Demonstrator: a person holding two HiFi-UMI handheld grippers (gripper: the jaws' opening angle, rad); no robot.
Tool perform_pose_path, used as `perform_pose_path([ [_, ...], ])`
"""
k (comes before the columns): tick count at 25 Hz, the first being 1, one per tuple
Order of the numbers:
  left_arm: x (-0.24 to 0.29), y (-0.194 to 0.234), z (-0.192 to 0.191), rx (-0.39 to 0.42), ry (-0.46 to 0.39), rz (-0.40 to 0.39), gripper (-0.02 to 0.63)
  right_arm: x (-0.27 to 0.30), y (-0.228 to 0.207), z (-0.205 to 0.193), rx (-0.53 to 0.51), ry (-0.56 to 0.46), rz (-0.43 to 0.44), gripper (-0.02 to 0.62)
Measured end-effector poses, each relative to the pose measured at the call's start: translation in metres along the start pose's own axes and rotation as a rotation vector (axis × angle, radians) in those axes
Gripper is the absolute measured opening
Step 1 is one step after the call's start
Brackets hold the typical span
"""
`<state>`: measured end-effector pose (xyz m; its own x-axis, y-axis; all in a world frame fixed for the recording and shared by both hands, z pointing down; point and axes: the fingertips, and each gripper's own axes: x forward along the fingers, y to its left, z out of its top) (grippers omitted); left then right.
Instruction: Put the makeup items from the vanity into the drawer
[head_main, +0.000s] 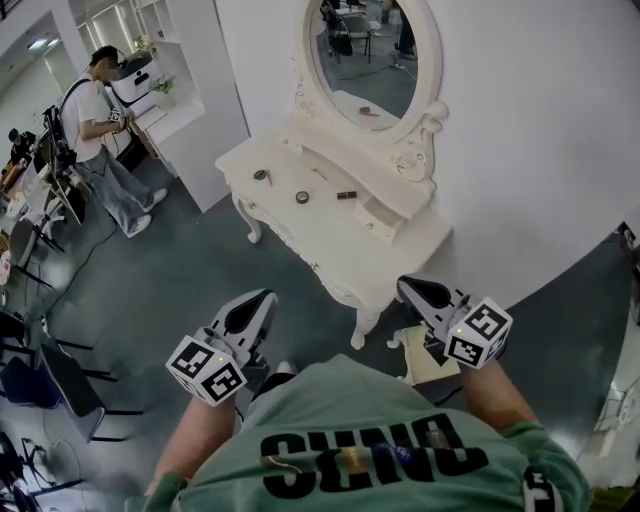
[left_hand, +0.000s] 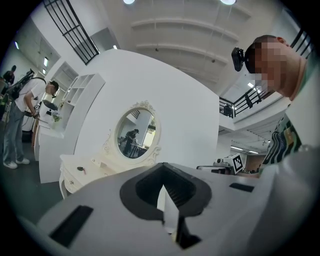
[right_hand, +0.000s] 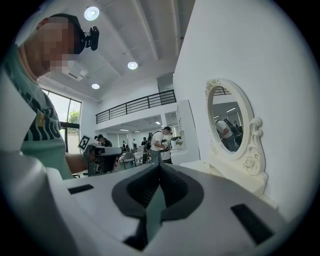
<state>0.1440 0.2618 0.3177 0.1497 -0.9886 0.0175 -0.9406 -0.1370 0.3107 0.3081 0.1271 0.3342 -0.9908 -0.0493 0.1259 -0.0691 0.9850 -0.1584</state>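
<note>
The white vanity (head_main: 400, 262) with its oval mirror (head_main: 365, 55) stands ahead of me against the white wall. On its top lie a small round dark item (head_main: 261, 175), a round compact (head_main: 302, 197), a dark lipstick-like tube (head_main: 347, 195) and a thin pale stick (head_main: 318, 173). A small drawer (head_main: 378, 218) juts open from the raised back part. My left gripper (head_main: 250, 310) and right gripper (head_main: 425, 293) are held close to my body, well short of the vanity. Both are shut with nothing between the jaws (left_hand: 163, 186) (right_hand: 159, 172).
A person (head_main: 100, 110) stands at the back left beside a white shelf unit (head_main: 170, 75). Dark chairs (head_main: 60, 385) line the left side. A cardboard box (head_main: 432, 368) sits on the grey floor under my right gripper.
</note>
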Motion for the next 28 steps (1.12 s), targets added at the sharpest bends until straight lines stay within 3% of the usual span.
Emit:
perform_pose_path([
  [4,0.025,0.063,0.001,-0.004,0.009,-0.006,0.008,0.056,-0.032,-0.004,0.003,0.009,-0.013,0.011],
  [8,0.063,0.156,0.006,-0.003,0.030,-0.048,0.008,0.142,-0.067,-0.002,0.008,0.003,-0.041,0.011],
  [13,0.131,0.281,0.050,0.032,0.089,-0.140,0.008,0.258,-0.114,0.031,0.030,-0.044,-0.113,0.011],
  [17,0.179,0.358,0.085,0.052,0.120,-0.191,0.008,0.328,-0.153,0.059,0.012,-0.044,-0.159,0.011],
  [21,0.220,0.403,0.098,0.036,0.125,-0.223,0.008,0.366,-0.191,0.069,0.017,-0.032,-0.208,0.011],
  [28,0.273,0.424,0.079,0.016,0.139,-0.226,0.008,0.388,-0.246,0.050,0.009,0.064,-0.233,0.011],
])
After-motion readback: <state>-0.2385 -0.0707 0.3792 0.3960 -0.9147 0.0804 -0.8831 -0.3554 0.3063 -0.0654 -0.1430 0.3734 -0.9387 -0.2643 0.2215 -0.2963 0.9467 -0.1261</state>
